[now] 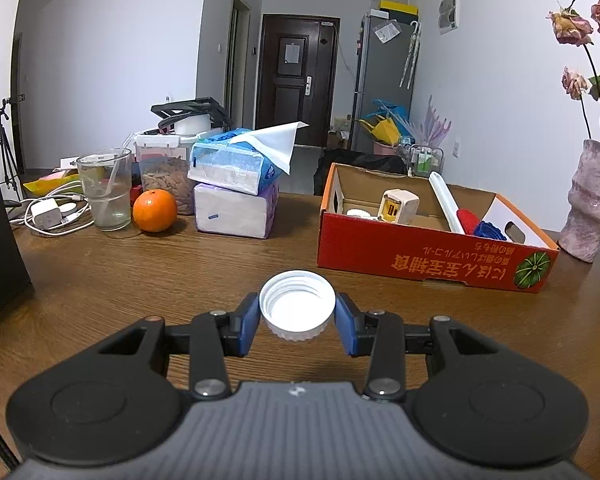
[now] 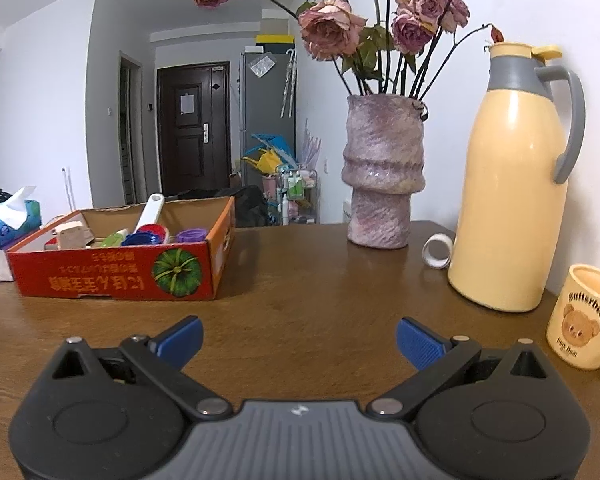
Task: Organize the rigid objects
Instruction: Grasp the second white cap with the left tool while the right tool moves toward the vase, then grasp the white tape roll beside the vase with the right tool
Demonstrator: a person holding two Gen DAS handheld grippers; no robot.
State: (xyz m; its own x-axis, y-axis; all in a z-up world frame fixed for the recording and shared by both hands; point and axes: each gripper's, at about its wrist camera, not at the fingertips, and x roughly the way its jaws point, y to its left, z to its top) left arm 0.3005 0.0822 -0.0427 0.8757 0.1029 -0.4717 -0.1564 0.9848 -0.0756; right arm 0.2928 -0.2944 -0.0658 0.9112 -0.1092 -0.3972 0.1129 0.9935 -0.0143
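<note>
Cap (image 1: 297, 304) in left-view jaws only

Even, soft indoor light; sharp focus, fisheye bending and dark corners.

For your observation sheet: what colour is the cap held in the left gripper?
White; the cap shows best in the left wrist view.

White screw cap (image 1: 297, 305), open side up, clamped above table.
</note>
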